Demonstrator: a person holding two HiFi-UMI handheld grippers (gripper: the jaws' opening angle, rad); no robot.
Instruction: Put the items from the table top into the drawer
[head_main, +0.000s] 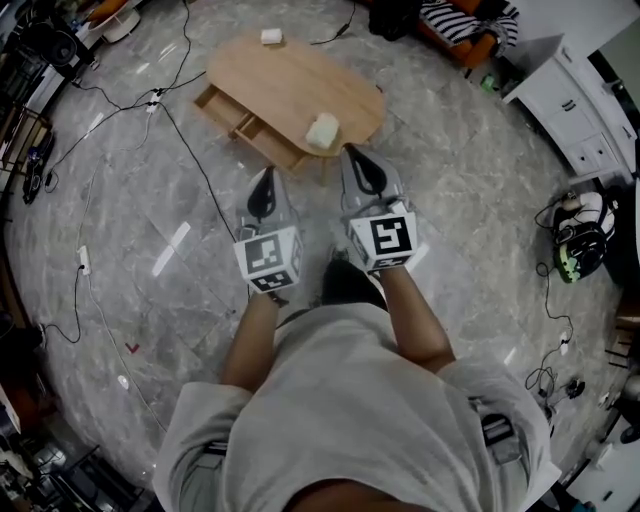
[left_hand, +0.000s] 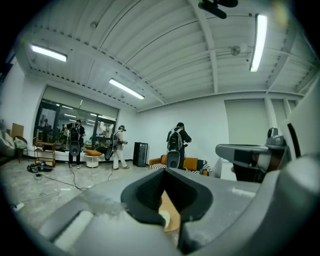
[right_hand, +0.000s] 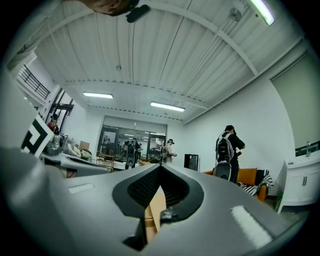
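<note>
Grey marbled floor (head_main: 150, 250), crossed by thin black cables (head_main: 190, 150), fills most of the head view. On it stands a low wooden table (head_main: 290, 90) with a long rounded top in light wood. A shallow drawer (head_main: 235, 115) of the same wood is pulled open on the table's left side, and its inside looks bare.

The person stands short of the table with both tools held out side by side toward it. The left gripper (head_main: 266, 178) has its dark jaws pressed together with nothing between them, and it points at the floor just before the drawer. The right gripper (head_main: 356, 153) is likewise clenched and empty, its tip near the table's closest edge.

A cream, soft-looking blocky item (head_main: 322, 131) sits on the tabletop at that near edge, just beyond the right gripper. A smaller white item (head_main: 271, 37) lies at the far end of the top, well apart from the first.
</note>
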